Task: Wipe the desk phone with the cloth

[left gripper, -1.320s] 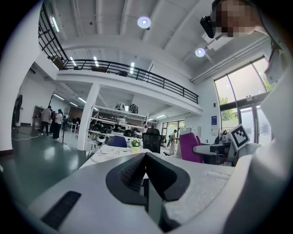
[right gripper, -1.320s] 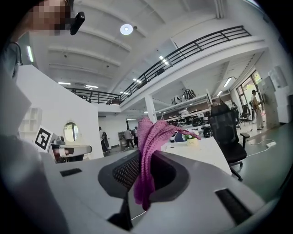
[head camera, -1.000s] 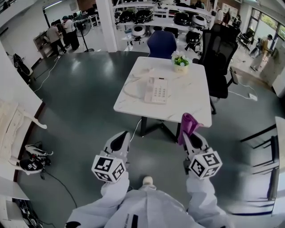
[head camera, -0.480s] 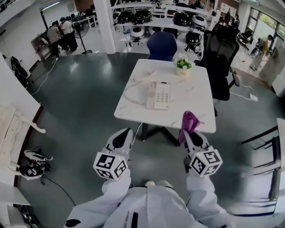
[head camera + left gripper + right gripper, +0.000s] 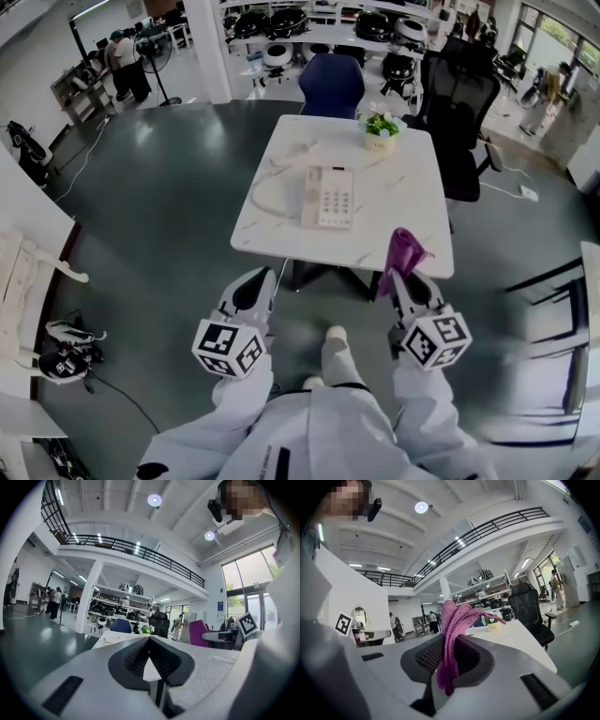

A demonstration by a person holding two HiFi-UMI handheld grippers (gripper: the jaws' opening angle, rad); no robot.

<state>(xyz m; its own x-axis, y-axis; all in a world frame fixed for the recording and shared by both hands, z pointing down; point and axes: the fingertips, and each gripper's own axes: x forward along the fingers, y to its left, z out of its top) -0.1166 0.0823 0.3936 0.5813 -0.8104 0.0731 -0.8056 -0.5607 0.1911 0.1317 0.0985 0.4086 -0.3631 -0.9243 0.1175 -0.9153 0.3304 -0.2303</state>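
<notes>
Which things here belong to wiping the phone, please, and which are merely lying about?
Job: white push-button desk phone; purple knitted cloth, clamped in the right gripper; white marble-top table under it.
Lying about: small potted green plant; blue chair; black office chair.

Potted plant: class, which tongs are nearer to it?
Right. The right tongs, gripping the cloth, are almost straight before the potted plant; the left tongs lie well to its left.
</notes>
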